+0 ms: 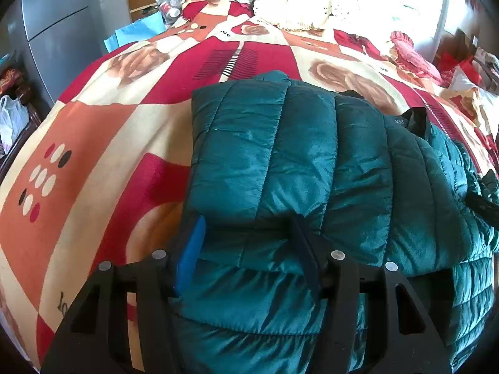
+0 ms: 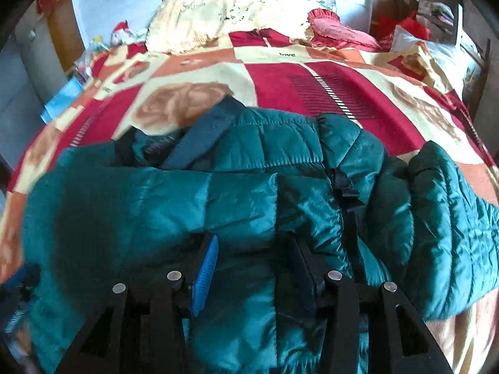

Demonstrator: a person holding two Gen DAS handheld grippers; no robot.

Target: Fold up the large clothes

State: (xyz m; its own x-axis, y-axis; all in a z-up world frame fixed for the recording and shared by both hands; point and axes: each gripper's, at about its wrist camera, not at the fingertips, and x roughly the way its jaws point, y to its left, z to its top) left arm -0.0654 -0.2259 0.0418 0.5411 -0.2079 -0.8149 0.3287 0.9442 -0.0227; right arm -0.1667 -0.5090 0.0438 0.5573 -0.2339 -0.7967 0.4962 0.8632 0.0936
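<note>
A teal quilted puffer jacket (image 1: 280,162) lies folded on the bed, its near edge doubled over. My left gripper (image 1: 248,224) is open, its fingers spread wide against the near left fold of the jacket. In the right wrist view the jacket (image 2: 249,199) fills the foreground, with a dark strap (image 2: 199,143) and a black buckle (image 2: 347,187) showing on top. My right gripper (image 2: 252,246) is open too, its fingers pressed against the near edge of the jacket. Neither gripper pinches fabric that I can see.
The bed has a red, orange and cream patterned blanket (image 1: 103,143). Cream pillows (image 1: 299,3) and a pink cushion (image 1: 414,59) lie at the head. A grey cabinet (image 1: 53,25) stands left, with bags and clutter beside it.
</note>
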